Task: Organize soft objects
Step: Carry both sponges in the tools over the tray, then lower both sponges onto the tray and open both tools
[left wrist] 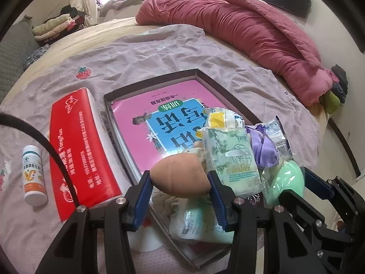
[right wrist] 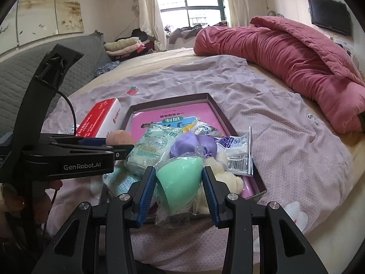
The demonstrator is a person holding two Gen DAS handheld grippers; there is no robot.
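My left gripper (left wrist: 180, 182) is shut on a tan makeup sponge (left wrist: 180, 178), held over the near edge of a dark shallow box (left wrist: 198, 72). My right gripper (right wrist: 179, 181) is shut on a mint green sponge in clear wrap (right wrist: 180, 185), also seen in the left wrist view (left wrist: 287, 180). In the box lie a pink and blue book (left wrist: 168, 109), a green tissue pack (left wrist: 235, 159), a purple sponge (right wrist: 194, 146), a cream plush (right wrist: 228, 178) and white packets (right wrist: 239, 153). The left gripper also shows in the right wrist view (right wrist: 114, 147).
A red and white tissue box (left wrist: 79, 146) lies left of the dark box, with a white pill bottle (left wrist: 34, 175) further left. A rolled pink quilt (left wrist: 262, 36) lies across the far bed. A grey sofa (right wrist: 27, 77) and folded clothes (right wrist: 127, 44) stand at the back left.
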